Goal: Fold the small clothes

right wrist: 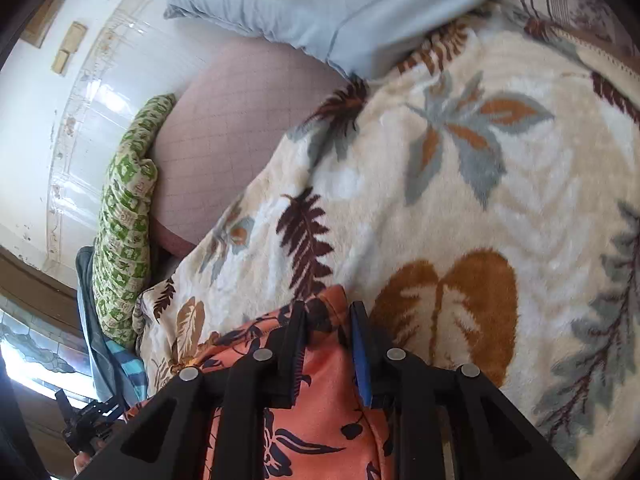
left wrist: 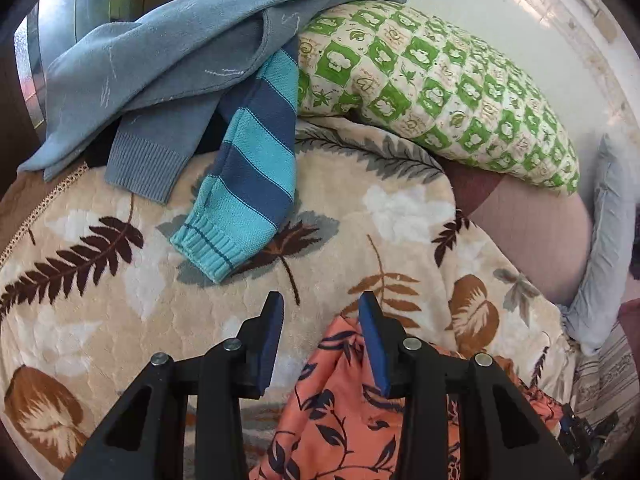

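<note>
Item one, the task's thing: an orange garment printed with dark navy leaves and flowers, lying on a cream blanket patterned with brown, rust and grey leaves. In the left wrist view it lay at the lower centre and lower right, an upper corner rising beside the right-hand pad. In the right wrist view the same orange garment filled the lower centre, its top edge bunched up between the fingers.

Item two: the left gripper, black with blue pads, jaws standing part open. The blanket showed in the gap; the garment's corner lay against the inner face of one pad, but no pinch could be seen.

Item three: the right gripper, jaws narrow, with a raised fold of the orange garment between them. Whether the pads pressed on the cloth could not be told.

Item four: a pale blue sweater heaped at the far edge of the blanket, well apart from the orange garment.

Item five: a striped knit sleeve in turquoise and navy, trailing out from under the sweater onto the blanket.

Item six: a green-and-cream patterned pillow beside the sweater, against a white wall.

Item seven: a light grey-blue pillow at the blanket's far side in the right wrist view.
</note>
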{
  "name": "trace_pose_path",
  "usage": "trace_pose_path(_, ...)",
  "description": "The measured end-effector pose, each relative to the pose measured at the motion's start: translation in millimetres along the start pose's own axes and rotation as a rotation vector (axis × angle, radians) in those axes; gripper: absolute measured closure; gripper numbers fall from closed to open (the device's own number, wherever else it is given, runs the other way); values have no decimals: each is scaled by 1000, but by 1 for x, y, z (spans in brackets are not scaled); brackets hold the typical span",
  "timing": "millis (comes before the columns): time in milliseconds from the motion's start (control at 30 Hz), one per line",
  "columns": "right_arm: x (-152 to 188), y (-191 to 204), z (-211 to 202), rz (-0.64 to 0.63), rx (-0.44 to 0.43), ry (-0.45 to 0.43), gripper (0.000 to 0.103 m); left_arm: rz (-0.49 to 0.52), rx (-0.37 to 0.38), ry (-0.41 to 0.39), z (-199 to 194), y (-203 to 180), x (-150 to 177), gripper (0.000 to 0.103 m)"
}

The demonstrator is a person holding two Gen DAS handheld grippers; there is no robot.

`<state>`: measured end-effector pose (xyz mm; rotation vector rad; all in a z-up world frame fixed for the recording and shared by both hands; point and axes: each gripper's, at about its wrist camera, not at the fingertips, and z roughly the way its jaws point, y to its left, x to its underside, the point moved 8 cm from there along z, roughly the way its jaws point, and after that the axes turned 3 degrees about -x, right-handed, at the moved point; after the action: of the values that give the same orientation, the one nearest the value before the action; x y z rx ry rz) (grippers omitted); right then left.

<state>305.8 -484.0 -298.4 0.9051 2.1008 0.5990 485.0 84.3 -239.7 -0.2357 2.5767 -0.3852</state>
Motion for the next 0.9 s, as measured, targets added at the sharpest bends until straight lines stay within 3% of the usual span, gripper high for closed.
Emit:
trace_pose_path(167,8,37,-8,-113,-61,-15,79,125,58,22,-27,-23,54,56)
trace_pose_path(267,12,43,-18,-155,-6,-56,79,224,71,129,-26,-44,95,48)
trace_pose_path(400,4,25,-41,-87,12,-121,79,315,80,249,-10,-80,138,47)
trace_pose_path(567,-9,4,-59,-16,13,-160,79,393,128,290,12,-147,164,46)
trace_pose_path(733,-18,-8,-63,55,-17,-160,79,503,67,329,49,-206,177,37)
trace_pose_path(800,-20,-10,-62,75,-33,-147,79,498,28,307,64,-218,166,30)
trace_pose_path(900,-20,-7,-58,78,-72,-119,79,434,4,257,80,-229,130,30)
